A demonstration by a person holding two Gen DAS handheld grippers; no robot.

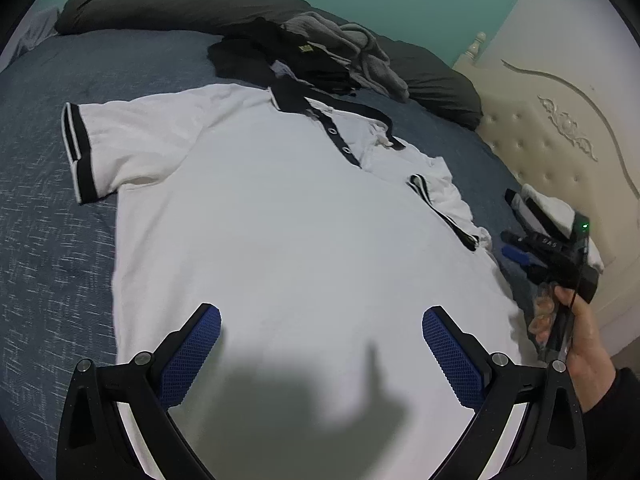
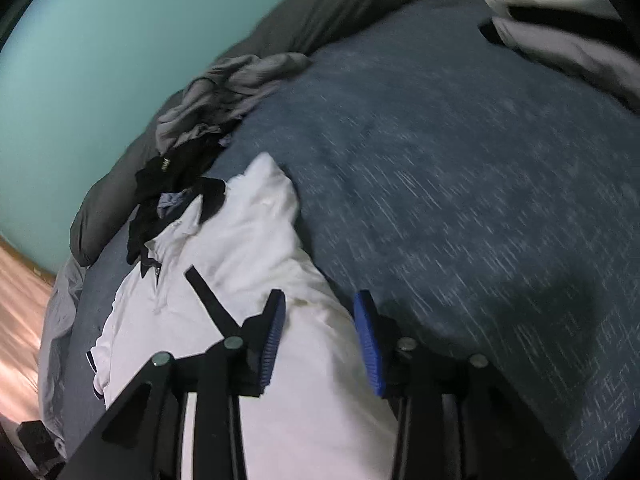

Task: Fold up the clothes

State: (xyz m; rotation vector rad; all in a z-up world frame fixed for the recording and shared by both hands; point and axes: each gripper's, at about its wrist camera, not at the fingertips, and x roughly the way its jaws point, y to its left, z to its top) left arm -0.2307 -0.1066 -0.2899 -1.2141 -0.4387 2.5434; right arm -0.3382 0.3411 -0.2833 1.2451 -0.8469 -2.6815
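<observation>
A white polo shirt (image 1: 280, 216) with black collar and black sleeve bands lies face up on the blue bedspread (image 1: 44, 240). Its left sleeve (image 1: 100, 148) is spread out; the other sleeve (image 1: 440, 196) is folded in over the chest. My left gripper (image 1: 320, 344) hovers open over the shirt's lower part, nothing between its blue pads (image 1: 192, 356). A hand (image 1: 580, 340) holds my right gripper (image 1: 506, 244) off the shirt's right edge. In the right wrist view the right gripper (image 2: 320, 336) stands open above that edge of the shirt (image 2: 248, 248), holding nothing.
A heap of black and grey clothes (image 1: 320, 56) lies beyond the collar, also seen as the heap (image 2: 208, 112). Dark grey bedding (image 1: 160, 4) runs along the teal wall. A cream tufted headboard (image 1: 560, 128) stands at right, with white and black cloth (image 2: 560, 28) near it.
</observation>
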